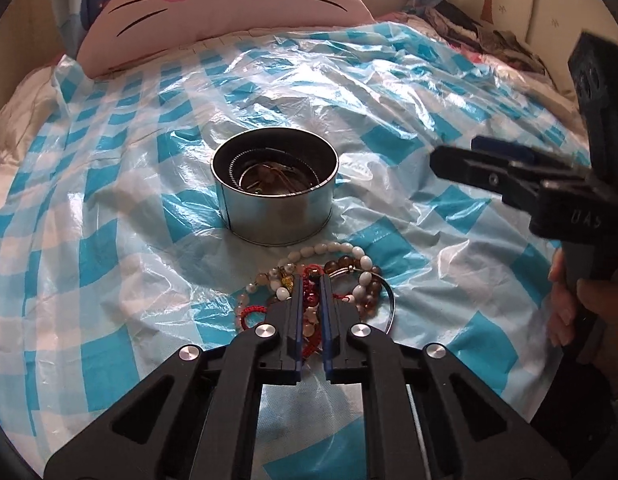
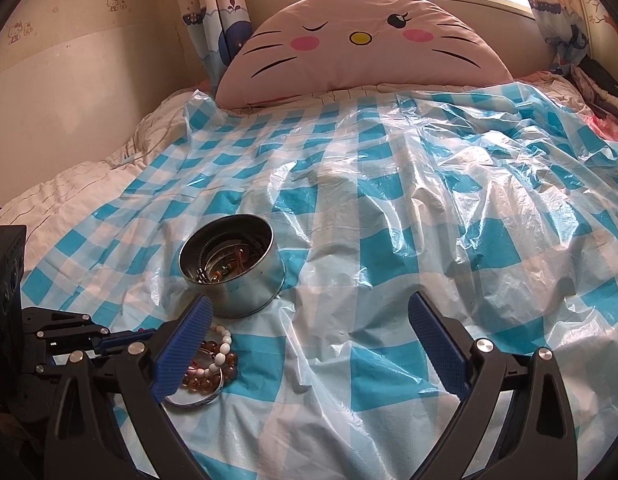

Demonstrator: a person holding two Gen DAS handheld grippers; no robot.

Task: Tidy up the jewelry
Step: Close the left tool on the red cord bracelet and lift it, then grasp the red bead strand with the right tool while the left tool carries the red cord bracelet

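Observation:
A round metal tin (image 1: pixel 275 192) stands on the blue-checked plastic sheet (image 1: pixel 129 184), with several bracelets inside; it also shows in the right wrist view (image 2: pixel 233 268). A pile of bead bracelets (image 1: pixel 341 276) with a silver bangle lies just in front of the tin, and shows in the right wrist view (image 2: pixel 209 364). My left gripper (image 1: pixel 311 292) is down in the pile, its jaws nearly shut around a red cord bracelet (image 1: pixel 311 300). My right gripper (image 2: pixel 309 320) is wide open and empty, right of the pile; it also shows in the left wrist view (image 1: pixel 457 156).
A pink cat-face pillow (image 2: pixel 361 48) leans at the head of the bed. Curtains (image 2: pixel 225 12) and a window are behind it. Crumpled clothes (image 1: pixel 489 36) lie at the far right. The sheet is wrinkled and glossy.

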